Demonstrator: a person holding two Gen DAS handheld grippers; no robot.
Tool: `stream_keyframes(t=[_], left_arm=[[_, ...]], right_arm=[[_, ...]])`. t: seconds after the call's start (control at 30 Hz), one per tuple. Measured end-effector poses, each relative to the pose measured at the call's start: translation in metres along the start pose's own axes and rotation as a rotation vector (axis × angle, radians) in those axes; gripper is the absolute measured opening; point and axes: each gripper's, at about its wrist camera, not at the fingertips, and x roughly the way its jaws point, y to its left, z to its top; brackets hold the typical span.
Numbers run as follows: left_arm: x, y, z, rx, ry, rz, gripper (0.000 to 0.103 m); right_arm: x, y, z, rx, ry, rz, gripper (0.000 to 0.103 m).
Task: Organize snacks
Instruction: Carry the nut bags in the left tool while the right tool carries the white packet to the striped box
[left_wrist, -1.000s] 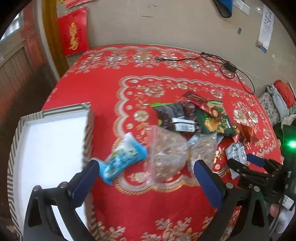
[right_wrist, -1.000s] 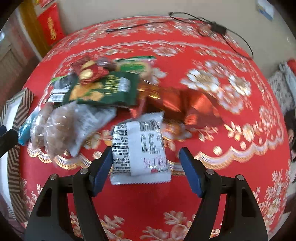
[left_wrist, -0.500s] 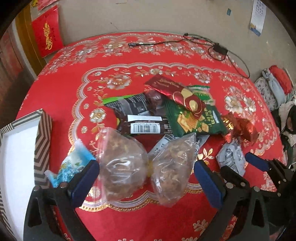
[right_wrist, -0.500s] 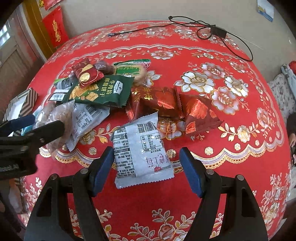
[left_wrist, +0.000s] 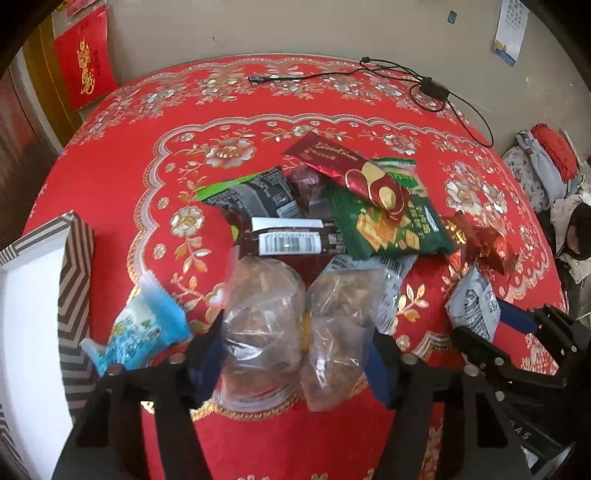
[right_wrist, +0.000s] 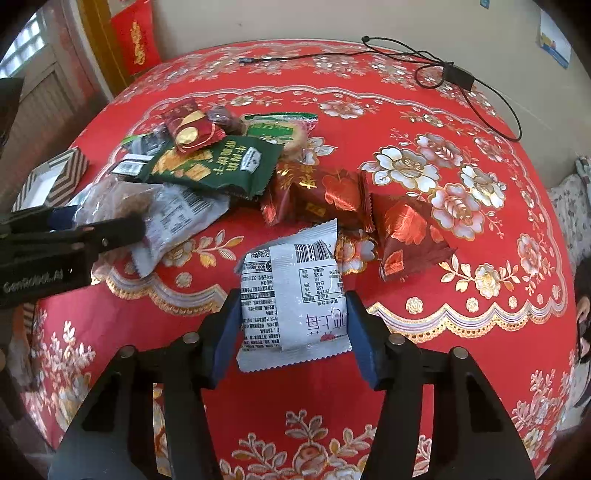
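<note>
Left wrist view: left gripper (left_wrist: 295, 363) low centre of frame, jaws have just been closing, pads now pressed into both sides of the clear twin-lobed snack bag (left_wrist: 295, 325), so it's grasping it. Bag sits at the near edge of the snack pile on the red-clothed bench (left_wrist: 122, 177). My read: light, soft film, loose crumbly contents, will deform and sag either side of the pinched waist; film is slick, so grab across the bulk rather than at a seam, and don't crush. Blue packet (left_wrist: 144, 332) lies just left of it, beside the striped box (left_wrist: 74, 280) at the left edge, likely the drop target. Green cracker pack (left_wrist: 388, 225) and barcode bar (left_wrist: 291, 242) are piled just behind. Right wrist view: right gripper (right_wrist: 291, 332) at lower centre, jaws have just been closing, pads touching both long edges of the white sealed packet (right_wrist: 295, 291); reads as clenched on it. Packet sits on the bench in front of the red foil packs (right_wrist: 332, 192). Judgement: light, puffy pillow pack, semi-stiff, smooth film; mid-body side grip looks fine, crimped ends would slip. Left gripper visible at the left edge.
</note>
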Motion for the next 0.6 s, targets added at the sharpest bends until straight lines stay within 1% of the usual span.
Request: stream_keyframes(t=[0.2, 0.33, 0.5, 0.6], left_arm=[[-0.020, 0.005, -0.013, 0.005, -0.001, 0.006, 0.062], [-0.034, 0.014, -0.020, -0.018, -0.014, -0.002, 0.062], [-0.056, 0.035, -0.021, -0.058, -0.055, 0.035, 0.062], [-0.069, 0.052, -0.021, -0.088, -0.080, 0.062, 0.062]], right_arm=[[-0.019, 0.008, -0.006, -0.015, -0.014, 0.059, 0.054], [-0.029, 0.020, -0.004, -0.032, -0.027, 0.088, 0.054], [-0.041, 0.040, 0.009, -0.077, -0.060, 0.113, 0.054], [-0.046, 0.061, 0.019, -0.114, -0.077, 0.139, 0.054]])
